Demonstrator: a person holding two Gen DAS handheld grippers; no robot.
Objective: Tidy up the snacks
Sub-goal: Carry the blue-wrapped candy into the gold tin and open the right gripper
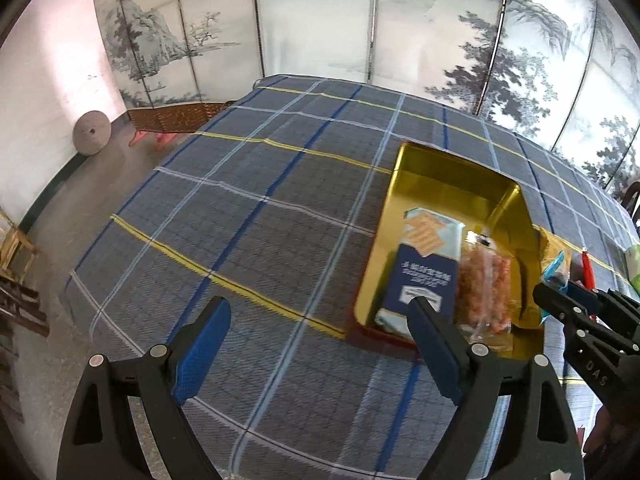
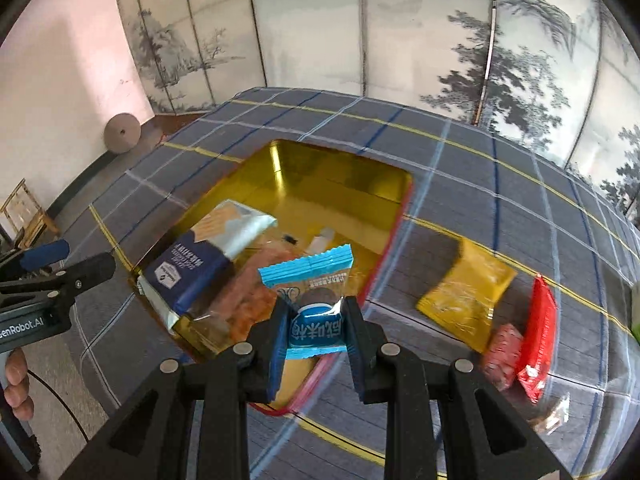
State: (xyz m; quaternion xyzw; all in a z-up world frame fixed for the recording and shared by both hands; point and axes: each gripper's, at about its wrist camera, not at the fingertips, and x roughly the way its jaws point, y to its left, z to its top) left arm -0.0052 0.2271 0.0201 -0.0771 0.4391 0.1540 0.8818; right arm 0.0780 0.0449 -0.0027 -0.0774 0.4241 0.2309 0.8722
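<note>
The right gripper (image 2: pixel 316 328) is clamped on a light-blue snack packet (image 2: pixel 312 304), holding it over the near end of the gold tin (image 2: pixel 340 176). A navy biscuit pack (image 2: pixel 200 264) and a clear bag of orange snacks (image 1: pixel 486 292) lie inside. The left gripper (image 1: pixel 320 344) hangs wide apart, empty, above the plaid tablecloth (image 1: pixel 248 208). A yellow packet (image 2: pixel 468 296) and a red packet (image 2: pixel 538 336) lie on the cloth beside the tin.

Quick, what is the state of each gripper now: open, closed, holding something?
Left gripper: open, holding nothing.
Right gripper: closed on a blue snack packet, above the tin.
</note>
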